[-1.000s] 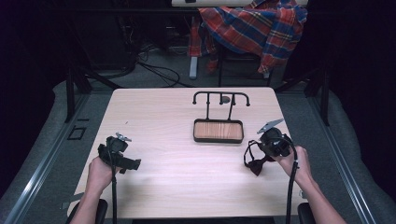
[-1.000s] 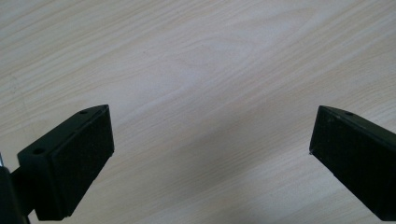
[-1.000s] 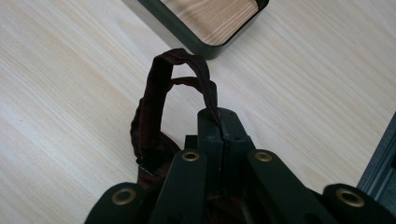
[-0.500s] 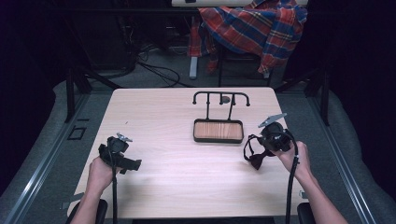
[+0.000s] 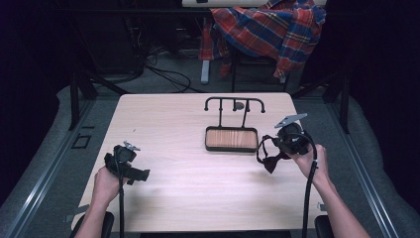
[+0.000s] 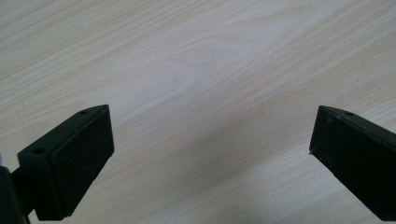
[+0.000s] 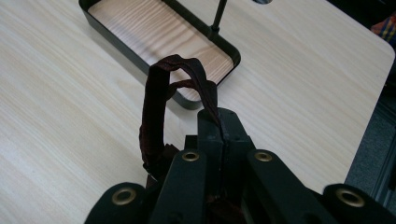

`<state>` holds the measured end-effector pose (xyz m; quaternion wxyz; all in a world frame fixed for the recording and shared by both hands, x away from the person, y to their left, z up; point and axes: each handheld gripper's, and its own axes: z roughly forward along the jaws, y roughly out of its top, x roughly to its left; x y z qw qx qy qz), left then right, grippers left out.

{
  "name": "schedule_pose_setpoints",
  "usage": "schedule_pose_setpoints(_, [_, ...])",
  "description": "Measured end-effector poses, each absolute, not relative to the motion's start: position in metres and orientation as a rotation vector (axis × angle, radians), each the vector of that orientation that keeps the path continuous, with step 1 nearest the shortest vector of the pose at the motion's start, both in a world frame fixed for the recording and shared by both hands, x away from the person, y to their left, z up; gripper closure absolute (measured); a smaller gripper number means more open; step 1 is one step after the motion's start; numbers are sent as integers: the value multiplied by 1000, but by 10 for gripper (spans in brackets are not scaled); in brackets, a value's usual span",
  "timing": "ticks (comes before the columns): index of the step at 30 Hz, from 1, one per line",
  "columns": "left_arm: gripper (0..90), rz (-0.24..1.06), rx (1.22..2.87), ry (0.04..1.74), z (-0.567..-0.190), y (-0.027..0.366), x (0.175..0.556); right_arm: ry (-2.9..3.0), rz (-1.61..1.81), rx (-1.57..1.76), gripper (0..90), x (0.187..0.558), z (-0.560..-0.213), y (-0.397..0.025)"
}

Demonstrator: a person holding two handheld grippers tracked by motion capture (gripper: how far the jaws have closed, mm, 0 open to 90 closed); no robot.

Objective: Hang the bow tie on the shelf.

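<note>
Pale wood tabletop [image 5: 198, 124], plaid cloth [image 5: 270, 29] behind. My right gripper [image 7: 219, 126] pinches dark strap, possibly bow tie [image 5: 272, 157], just beside stand's tray [image 5: 232, 139]. Left gripper [image 6: 210, 135] spread, idle. I'd lift loop level, clear of stand's hooks [image 5: 234, 101].

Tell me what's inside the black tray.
The tray holds nothing: its wooden floor lies bare. Its nearest corner is hidden behind the bow tie's strap in the right gripper view.
</note>
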<state>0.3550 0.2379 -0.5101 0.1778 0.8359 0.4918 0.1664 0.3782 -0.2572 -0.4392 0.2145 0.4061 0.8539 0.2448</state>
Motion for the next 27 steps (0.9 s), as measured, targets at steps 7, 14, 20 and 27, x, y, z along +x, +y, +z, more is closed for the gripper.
schedule_pose_setpoints(7, [0, 473, 2363, 1393, -510, 239, 355, 2320, 734, 1117, 894, 381, -424, -256])
schedule_pose_setpoints(14, [0, 480, 2362, 1390, -510, 239, 355, 2276, 774, 1108, 895, 386, -411, -252])
schedule_pose_setpoints(20, [0, 479, 2362, 1388, -510, 239, 355, 2258, 782, 1118, 895, 392, -407, -250])
schedule_pose_setpoints(27, [0, 480, 2357, 1388, -510, 239, 354, 2238, 794, 1138, 895, 400, -405, -250])
